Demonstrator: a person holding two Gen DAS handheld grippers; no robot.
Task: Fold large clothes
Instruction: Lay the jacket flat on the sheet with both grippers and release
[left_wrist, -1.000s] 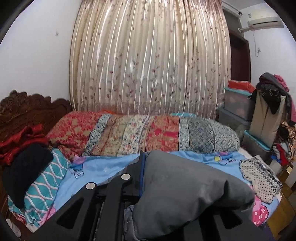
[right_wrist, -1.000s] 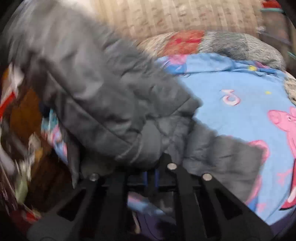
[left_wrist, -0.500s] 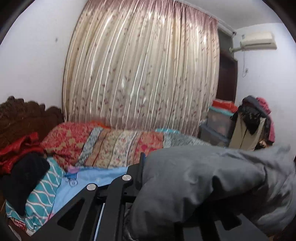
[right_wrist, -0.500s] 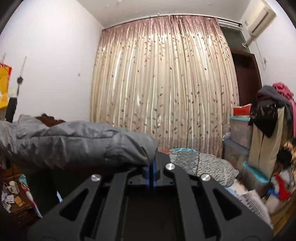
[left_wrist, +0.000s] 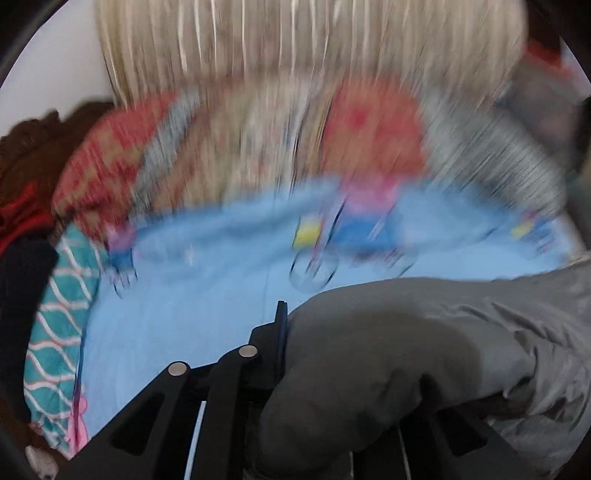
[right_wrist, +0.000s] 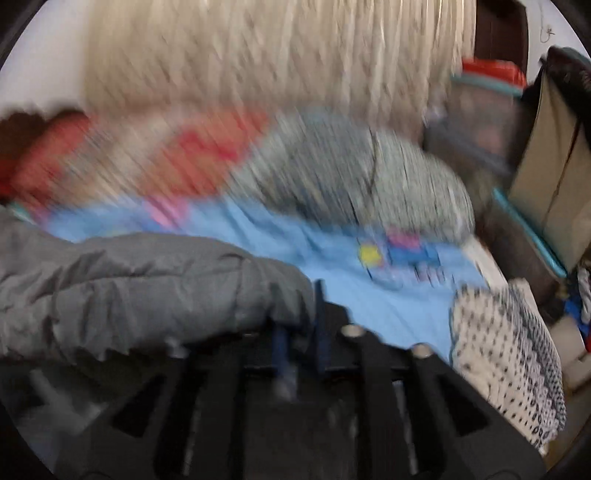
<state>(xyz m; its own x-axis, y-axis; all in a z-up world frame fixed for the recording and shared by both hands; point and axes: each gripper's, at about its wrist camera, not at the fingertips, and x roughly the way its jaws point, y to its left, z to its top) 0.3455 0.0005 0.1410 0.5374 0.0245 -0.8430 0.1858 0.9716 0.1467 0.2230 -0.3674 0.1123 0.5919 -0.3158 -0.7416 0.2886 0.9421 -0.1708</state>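
Note:
A large grey padded garment hangs between my two grippers above the bed. My left gripper is shut on one end of it; the cloth bulges over the right finger and hides it. In the right wrist view the same garment drapes over the left finger, and my right gripper is shut on its other end. Both views are blurred by motion.
A blue cartoon-print bedsheet covers the bed. A long patchwork bolster lies along the curtain. A teal wavy-striped pillow lies left. A dotted white cloth lies at the bed's right edge, with storage boxes beyond.
Both grippers have swung down from facing the curtain to facing the bed, carrying the grey garment with them. The garment now stretches lower, close over the sheet.

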